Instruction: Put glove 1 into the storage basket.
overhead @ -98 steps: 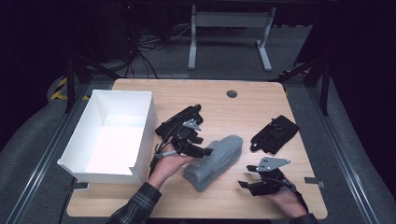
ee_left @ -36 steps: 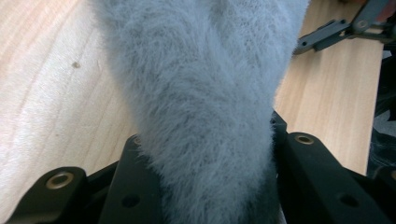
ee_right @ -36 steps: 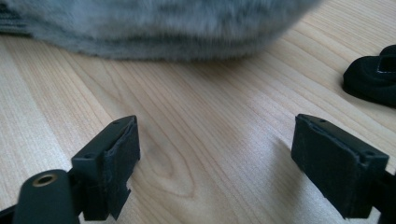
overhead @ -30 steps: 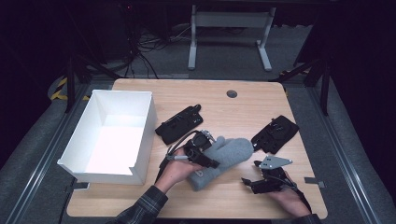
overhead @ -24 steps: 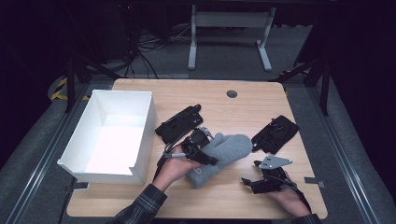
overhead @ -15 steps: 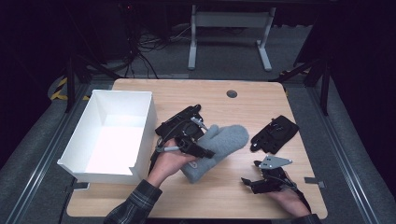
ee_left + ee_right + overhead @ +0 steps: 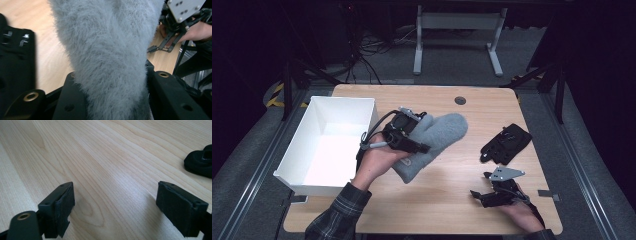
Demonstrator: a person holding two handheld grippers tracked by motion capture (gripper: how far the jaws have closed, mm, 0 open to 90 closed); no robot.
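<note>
grey fuzzy mitten (image 7: 432,142) hangs clamped in the left tongs (image 7: 404,135), lifted over the middle of the tabletop (image 7: 447,200), its rounded end pointing toward the far right and its cuff end drooping near the person's left hand (image 7: 377,160). in the left gripper view the mitten (image 7: 107,55) fills the gap between the two black jaws, which press into the fleece from both sides. white box (image 7: 332,145) sits at the left edge of the tabletop, just beside the left hand. right tongs (image 7: 492,195) rest low near the front right of the tabletop, held by the right hand (image 7: 522,212); in the right gripper view their jaws stand wide apart over bare wood (image 7: 105,170), gripping nothing. black glove-like item (image 7: 506,144) lies on the right side, beyond the right tongs and apart from the mitten.
</note>
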